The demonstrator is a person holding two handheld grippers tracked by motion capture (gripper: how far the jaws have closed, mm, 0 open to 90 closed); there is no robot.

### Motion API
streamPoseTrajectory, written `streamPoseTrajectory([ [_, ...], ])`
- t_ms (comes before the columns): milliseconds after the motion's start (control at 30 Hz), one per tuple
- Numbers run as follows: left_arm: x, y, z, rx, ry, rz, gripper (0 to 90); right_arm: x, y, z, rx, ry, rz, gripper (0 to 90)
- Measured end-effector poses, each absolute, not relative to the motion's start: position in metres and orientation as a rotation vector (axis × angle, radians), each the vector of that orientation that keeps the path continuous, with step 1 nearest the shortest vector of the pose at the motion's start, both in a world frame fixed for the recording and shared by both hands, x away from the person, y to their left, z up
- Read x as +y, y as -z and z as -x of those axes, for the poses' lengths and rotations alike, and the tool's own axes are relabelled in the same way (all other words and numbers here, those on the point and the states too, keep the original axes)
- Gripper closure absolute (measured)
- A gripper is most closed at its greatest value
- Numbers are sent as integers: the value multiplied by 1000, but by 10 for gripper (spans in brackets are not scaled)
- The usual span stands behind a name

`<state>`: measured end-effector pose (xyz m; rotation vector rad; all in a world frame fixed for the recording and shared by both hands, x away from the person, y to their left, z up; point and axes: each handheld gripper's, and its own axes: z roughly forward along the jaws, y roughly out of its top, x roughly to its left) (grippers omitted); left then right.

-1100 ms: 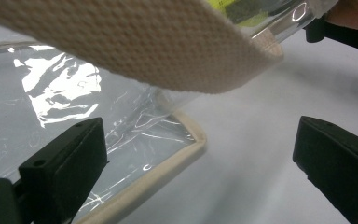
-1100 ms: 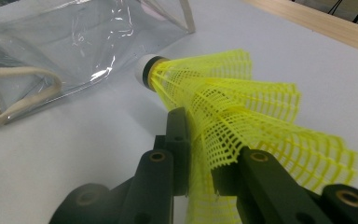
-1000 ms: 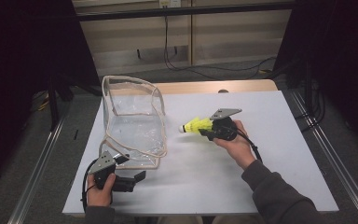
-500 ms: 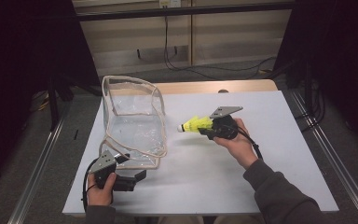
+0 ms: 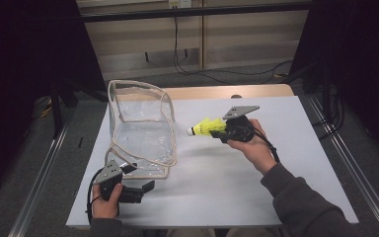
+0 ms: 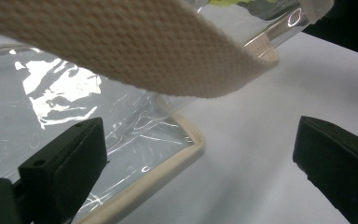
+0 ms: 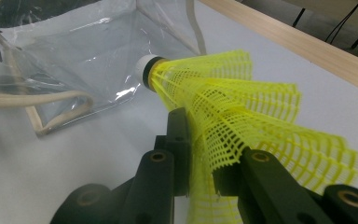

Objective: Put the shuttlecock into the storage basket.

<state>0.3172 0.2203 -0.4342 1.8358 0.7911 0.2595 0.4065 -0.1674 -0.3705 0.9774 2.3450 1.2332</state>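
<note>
Two grippers share the work, and their roles differ. At the left, the left gripper (image 5: 145, 187) rests low on the white table (image 5: 276, 168), near the front edge, with its jaws spread wide and nothing between them. In the left gripper view one jaw lies just beside the cream-trimmed bottom edge of the clear bag (image 6: 74, 107), while the other sits well out over bare table; the bag's woven strap (image 6: 135, 51) arches overhead. That placement looks like readiness to pinch the trim or strap, probably to steady the bag or hold its mouth open, though no grip has been made yet.

Moving right, the bag (image 5: 140, 128) stands on the table with its framed rim raised and its opening turned toward the right, which suits something coming in from that side.

Farther right, the right gripper (image 5: 216, 133) is held above the table, near the bag's opening but apart from it. Its jaws are closed onto the mesh skirt of a yellow shuttlecock (image 5: 205, 128), and the right gripper view shows the netting squeezed between them (image 7: 223, 126). The white cork tip leads, pointing at the bag, so it can likely go in nose first. Gripping the skirt keeps the tip free, though the soft mesh may deform under pressure.
</note>
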Motion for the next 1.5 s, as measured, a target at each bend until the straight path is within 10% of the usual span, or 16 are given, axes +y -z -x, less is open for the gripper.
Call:
streamPoseTrajectory([
  [1500,220,434,-318,787,-258,-1835,27,-146,300,-416,2372,-1294,-893,799],
])
